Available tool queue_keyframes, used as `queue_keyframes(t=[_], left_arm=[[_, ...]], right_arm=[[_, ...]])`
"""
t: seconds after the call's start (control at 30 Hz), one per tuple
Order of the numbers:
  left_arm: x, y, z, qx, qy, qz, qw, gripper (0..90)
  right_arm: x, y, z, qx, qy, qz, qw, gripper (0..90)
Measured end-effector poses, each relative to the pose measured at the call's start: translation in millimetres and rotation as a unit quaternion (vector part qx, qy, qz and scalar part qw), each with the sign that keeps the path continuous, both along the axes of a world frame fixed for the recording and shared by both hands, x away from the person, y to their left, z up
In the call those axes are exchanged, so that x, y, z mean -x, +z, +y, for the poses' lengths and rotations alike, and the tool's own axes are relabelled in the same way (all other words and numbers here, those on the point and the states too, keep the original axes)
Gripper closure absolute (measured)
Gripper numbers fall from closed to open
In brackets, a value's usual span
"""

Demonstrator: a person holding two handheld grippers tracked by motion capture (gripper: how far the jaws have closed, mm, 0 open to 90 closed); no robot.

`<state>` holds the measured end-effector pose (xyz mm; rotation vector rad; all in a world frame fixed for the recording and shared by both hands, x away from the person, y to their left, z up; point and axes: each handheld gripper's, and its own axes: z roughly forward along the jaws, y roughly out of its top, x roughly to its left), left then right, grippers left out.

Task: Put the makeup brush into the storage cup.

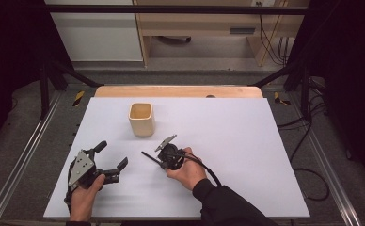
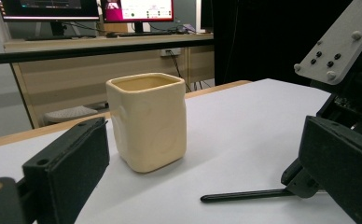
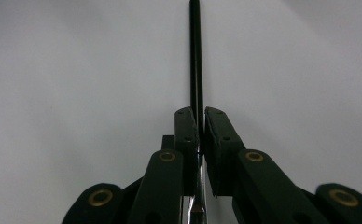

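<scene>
Beside squarish glossy cup (image 1: 141, 119), thin black rod (image 1: 148, 157)

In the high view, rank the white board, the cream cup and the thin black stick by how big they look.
Largest to smallest:
1. white board, far larger than the rest.
2. cream cup.
3. thin black stick, short and slim, clamped in the right gripper.

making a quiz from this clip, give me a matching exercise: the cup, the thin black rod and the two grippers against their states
Things:
1. cream cup
2. black rod
3. left gripper
4. right gripper

States:
a. jaws apart, nothing between them
b. stands upright on the white table
c. jaws shut on a thin thing
d. clamped at one end, sticking out over the table

Pairs: 1-b, 2-d, 3-a, 4-c
</scene>
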<state>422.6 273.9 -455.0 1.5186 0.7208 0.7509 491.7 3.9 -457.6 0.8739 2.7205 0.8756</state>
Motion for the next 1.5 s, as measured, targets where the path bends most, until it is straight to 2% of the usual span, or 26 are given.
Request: queue_keyframes(t=[0.17, 0.33, 0.57, 0.8, 0.97, 1.03, 1.1, 1.3, 1.33, 1.4, 1.5], left_arm=[[0.6, 1.1, -0.3, -0.005, -0.001, -0.003, 1.0000, 1.5], [0.6, 1.0, -4.6, -0.027, -0.004, -0.004, 0.9996, 1.5], [1.4, 0.9, -11.7, -0.056, -0.010, -0.005, 0.9984, 1.6], [1.8, 1.9, -24.4, -0.073, -0.017, -0.005, 0.9972, 1.5], [0.1, 5.2, -36.0, -0.081, 0.012, -0.006, 0.9966, 0.2], [-1.0, 7.8, -43.5, -0.101, 0.011, -0.010, 0.9947, 0.2], [-2.1, 10.0, -53.2, -0.119, -0.003, -0.013, 0.9928, 0.2], [-6.6, 14.9, -86.3, -0.173, -0.035, -0.028, 0.9840, 0.8], [-7.2, 15.3, -92.1, -0.182, -0.038, -0.031, 0.9821, 0.8], [-8.6, 15.7, -103.8, -0.207, -0.044, -0.037, 0.9766, 0.9], [-10.2, 16.5, -119.3, -0.228, -0.059, -0.044, 0.9710, 1.2]], right_arm=[[0.0, 5.1, -7.3, -0.006, 0.006, -0.002, 1.0000, 84.2], [-0.9, 12.9, -19.4, -0.002, 0.010, 0.004, 0.9999, 84.2], [-7.4, 22.4, -45.8, 0.009, 0.008, 0.002, 0.9999, 84.1], [-13.1, 34.7, -72.4, 0.024, 0.010, 0.003, 0.9997, 84.2], [-15.7, 49.1, -87.9, 0.038, 0.014, 0.005, 0.9992, 84.1], [-16.3, 54.9, -92.8, 0.043, 0.014, 0.005, 0.9990, 84.1], [-16.7, 60.5, -96.6, 0.045, 0.017, 0.007, 0.9988, 84.1], [-18.1, 75.1, -104.7, 0.065, 0.023, 0.010, 0.9976, 84.2], [-18.7, 76.8, -105.7, 0.067, 0.023, 0.012, 0.9974, 84.1], [-20.9, 77.6, -107.3, 0.070, 0.026, 0.018, 0.9971, 84.1], [-22.6, 75.5, -107.9, 0.089, 0.030, 0.025, 0.9953, 84.1]])
